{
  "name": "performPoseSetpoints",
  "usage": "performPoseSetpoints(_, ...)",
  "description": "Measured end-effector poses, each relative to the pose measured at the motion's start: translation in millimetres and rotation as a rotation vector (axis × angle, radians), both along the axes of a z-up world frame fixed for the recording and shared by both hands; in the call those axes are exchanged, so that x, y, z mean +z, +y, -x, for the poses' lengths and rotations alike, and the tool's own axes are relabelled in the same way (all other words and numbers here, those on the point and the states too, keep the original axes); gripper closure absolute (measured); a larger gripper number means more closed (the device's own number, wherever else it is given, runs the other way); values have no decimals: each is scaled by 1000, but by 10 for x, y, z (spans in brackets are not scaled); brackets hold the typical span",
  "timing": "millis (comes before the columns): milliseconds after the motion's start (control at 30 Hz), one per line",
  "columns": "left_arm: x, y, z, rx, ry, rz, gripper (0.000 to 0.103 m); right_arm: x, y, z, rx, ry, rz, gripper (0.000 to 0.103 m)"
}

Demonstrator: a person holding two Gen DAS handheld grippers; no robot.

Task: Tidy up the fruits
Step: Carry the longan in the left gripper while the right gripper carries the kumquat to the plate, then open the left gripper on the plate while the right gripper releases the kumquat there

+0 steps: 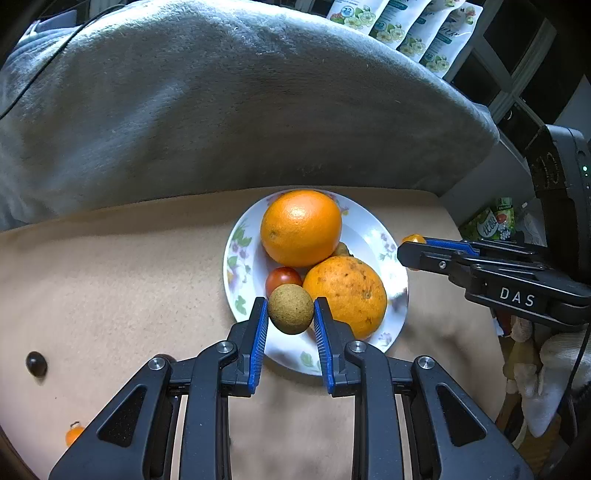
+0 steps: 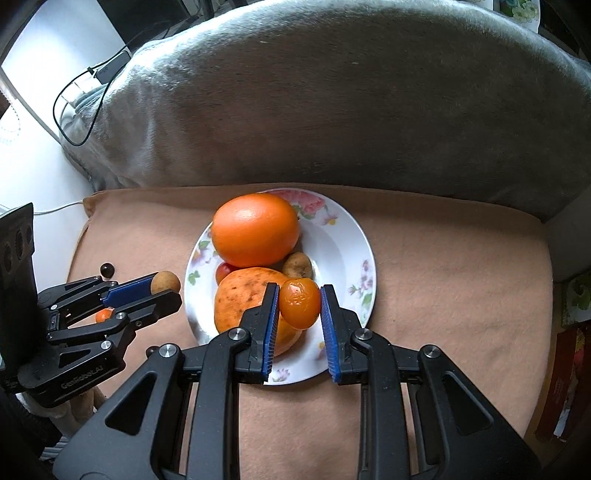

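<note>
A white floral plate (image 1: 369, 229) (image 2: 343, 236) sits on a tan cushion. It holds a smooth orange (image 1: 301, 227) (image 2: 255, 229), a spotted orange (image 1: 345, 295) (image 2: 243, 295), a red cherry tomato (image 1: 282, 278) (image 2: 224, 270) and a small brown fruit (image 2: 297, 265). My left gripper (image 1: 290, 314) (image 2: 166, 286) is shut on a round brown longan (image 1: 290, 308) (image 2: 165, 283) over the plate's near-left rim. My right gripper (image 2: 300, 304) (image 1: 412, 245) is shut on a small orange kumquat (image 2: 299, 303) (image 1: 413, 238) above the plate's near side.
A grey plush blanket (image 1: 221, 110) (image 2: 332, 103) rises behind the cushion (image 1: 110, 277) (image 2: 461, 277). A dark round fruit (image 1: 36, 363) (image 2: 107, 269) and a small orange fruit (image 1: 74, 434) (image 2: 103, 315) lie on the cushion left of the plate. Packets (image 1: 406, 29) stand at the back right.
</note>
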State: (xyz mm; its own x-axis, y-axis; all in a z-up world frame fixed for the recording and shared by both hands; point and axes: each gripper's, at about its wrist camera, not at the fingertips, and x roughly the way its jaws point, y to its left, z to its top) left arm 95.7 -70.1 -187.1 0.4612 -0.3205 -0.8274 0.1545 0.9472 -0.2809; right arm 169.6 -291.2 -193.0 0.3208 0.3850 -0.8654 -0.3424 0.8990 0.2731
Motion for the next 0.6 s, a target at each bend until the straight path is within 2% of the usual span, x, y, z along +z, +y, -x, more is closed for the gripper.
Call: performPoseSetpoints(600,-41,-64,-82,0,9,-7,80,-88,11,-98,5,12,-1,80)
